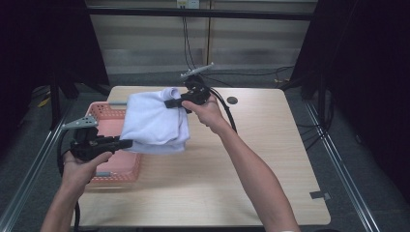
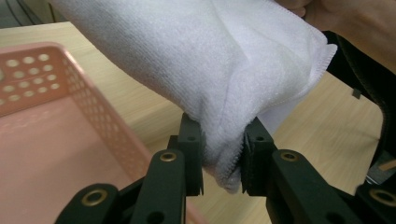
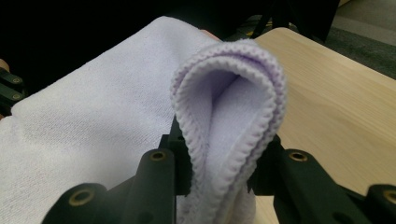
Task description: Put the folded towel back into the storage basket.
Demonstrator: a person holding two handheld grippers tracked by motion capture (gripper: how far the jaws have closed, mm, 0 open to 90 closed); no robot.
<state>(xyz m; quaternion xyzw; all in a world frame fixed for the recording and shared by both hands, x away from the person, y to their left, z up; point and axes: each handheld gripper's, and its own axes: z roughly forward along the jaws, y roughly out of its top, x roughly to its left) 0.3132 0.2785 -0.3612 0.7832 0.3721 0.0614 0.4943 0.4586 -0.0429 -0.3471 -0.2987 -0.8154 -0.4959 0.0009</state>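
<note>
Item: white towel [image 1: 154, 121], folded, lifted between your two grippers. Left gripper [image 2: 223, 158]: jaws clamp its near corner, pink basket [image 2: 56, 140] beside. Right gripper [image 3: 218, 172]: jaws pinch its far folded edge above the tabletop [image 1: 227, 174].

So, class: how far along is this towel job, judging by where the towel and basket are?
Done: the white towel is folded and lifted off the table. In hand: left tongs and right tongs each clamp one end. Left: probably lowering it into the pink basket, then letting go.
</note>
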